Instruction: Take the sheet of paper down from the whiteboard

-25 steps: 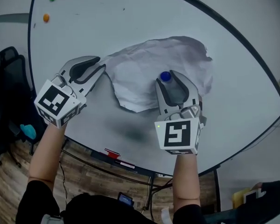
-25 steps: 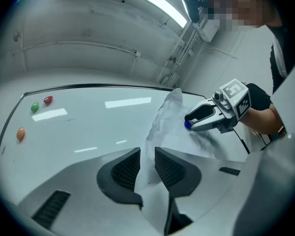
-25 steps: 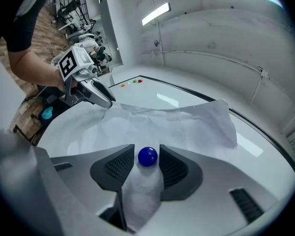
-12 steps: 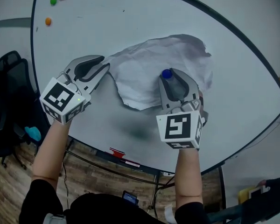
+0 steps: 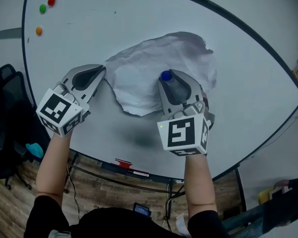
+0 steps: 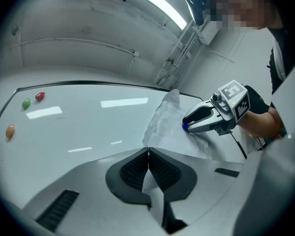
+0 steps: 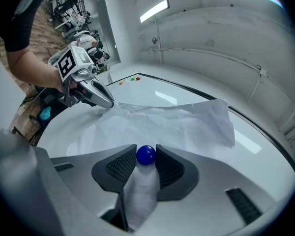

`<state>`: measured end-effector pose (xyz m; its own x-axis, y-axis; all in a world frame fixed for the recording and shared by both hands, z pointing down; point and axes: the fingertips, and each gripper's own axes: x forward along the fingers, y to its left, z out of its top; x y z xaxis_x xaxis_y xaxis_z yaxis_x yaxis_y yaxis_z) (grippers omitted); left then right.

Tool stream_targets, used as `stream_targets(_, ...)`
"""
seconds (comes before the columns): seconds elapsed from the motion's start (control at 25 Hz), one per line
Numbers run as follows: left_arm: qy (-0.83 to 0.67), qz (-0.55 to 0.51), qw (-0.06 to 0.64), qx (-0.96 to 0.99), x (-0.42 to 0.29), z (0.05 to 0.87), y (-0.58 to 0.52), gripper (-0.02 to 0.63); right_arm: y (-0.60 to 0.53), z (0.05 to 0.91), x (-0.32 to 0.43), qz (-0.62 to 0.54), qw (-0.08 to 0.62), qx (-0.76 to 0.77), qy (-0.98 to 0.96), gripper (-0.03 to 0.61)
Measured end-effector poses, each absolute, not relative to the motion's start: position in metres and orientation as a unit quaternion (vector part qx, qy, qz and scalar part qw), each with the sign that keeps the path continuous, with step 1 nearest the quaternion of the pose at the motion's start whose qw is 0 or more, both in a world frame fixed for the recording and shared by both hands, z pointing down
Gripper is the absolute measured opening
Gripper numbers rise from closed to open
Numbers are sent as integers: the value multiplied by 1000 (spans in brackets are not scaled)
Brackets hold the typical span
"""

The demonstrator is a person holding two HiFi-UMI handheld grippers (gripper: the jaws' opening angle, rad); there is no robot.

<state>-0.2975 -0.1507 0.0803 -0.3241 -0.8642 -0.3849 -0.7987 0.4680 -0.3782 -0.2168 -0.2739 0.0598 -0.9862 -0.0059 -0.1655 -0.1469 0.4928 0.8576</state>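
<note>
Head camera: mounted above, facing steeply down at the whiteboard (image 5: 139,14), with the left gripper (image 5: 100,69) and right gripper (image 5: 171,78) near the frame's centre. Each gripper camera sits close behind its own jaws, facing along them across the board. All three views share the sheet of paper (image 5: 139,78) and the blue magnet (image 5: 166,76). Each gripper view also shows the opposite gripper.

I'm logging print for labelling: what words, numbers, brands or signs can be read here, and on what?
None can be read.
The sheet of paper: no print visible.
The whiteboard: no writing.
The blue magnet: unmarked.
The marker cubes: black-and-white square patterns, no letters.
The red item on the board's tray: print, if any, too small to read.
</note>
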Motion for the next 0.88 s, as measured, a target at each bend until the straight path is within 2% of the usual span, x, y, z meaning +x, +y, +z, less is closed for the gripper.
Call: stream_targets(0.88, 801, -68, 272, -528, -288, 73, -157, 11, -278, 60, -217, 485, 68, -35, 871, 126)
